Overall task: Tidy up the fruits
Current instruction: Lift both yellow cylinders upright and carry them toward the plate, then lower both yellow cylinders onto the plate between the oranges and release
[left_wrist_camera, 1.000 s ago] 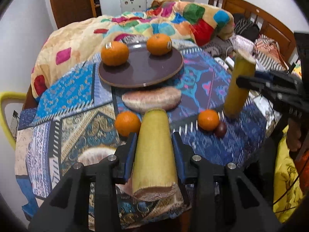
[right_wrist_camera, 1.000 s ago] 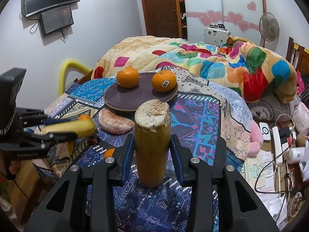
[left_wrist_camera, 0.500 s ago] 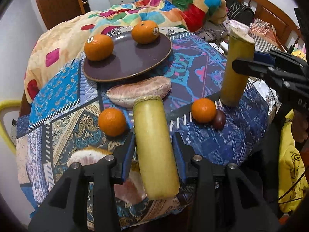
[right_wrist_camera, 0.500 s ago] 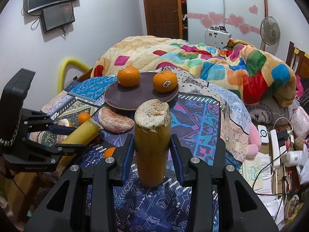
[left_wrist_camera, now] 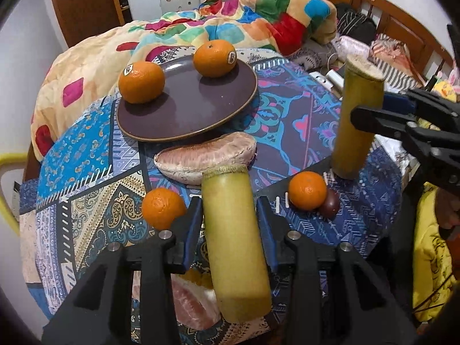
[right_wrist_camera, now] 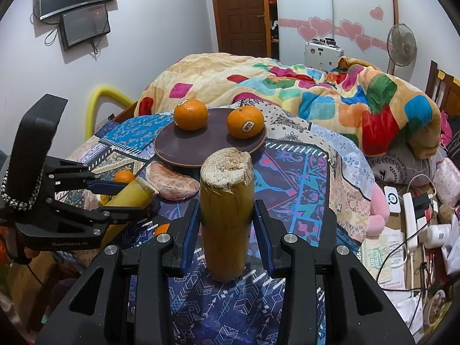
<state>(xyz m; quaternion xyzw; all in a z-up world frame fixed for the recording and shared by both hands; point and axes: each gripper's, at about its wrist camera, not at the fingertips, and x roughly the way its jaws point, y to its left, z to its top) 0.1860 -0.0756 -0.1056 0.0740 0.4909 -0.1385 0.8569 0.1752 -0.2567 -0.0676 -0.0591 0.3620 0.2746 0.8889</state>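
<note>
My left gripper (left_wrist_camera: 228, 215) is shut on a pale yellow-green sugarcane piece (left_wrist_camera: 233, 230), held tilted above the patterned cloth; in the right wrist view the left gripper (right_wrist_camera: 120, 198) shows at the left with that cane (right_wrist_camera: 129, 198). My right gripper (right_wrist_camera: 226, 215) is shut on a second sugarcane piece (right_wrist_camera: 225, 218) standing upright on the cloth, also visible as the cane (left_wrist_camera: 356, 120) at the right of the left wrist view. Two oranges (left_wrist_camera: 141, 82) (left_wrist_camera: 214, 56) sit on a dark brown plate (left_wrist_camera: 187, 109). A pomelo segment (left_wrist_camera: 205, 156) lies in front of the plate.
Small oranges (left_wrist_camera: 162, 208) (left_wrist_camera: 307, 190) lie on the cloth, one touching a dark round fruit (left_wrist_camera: 330, 205). Another pomelo segment (left_wrist_camera: 192, 304) lies under my left gripper. A colourful quilt (right_wrist_camera: 316, 97) is heaped behind. Cables and a power strip (right_wrist_camera: 411, 215) lie to the right.
My left gripper has tipped down and shifted with its cane, whose far end now sits near the pomelo segment. The right gripper and its upright cane have stayed put.
</note>
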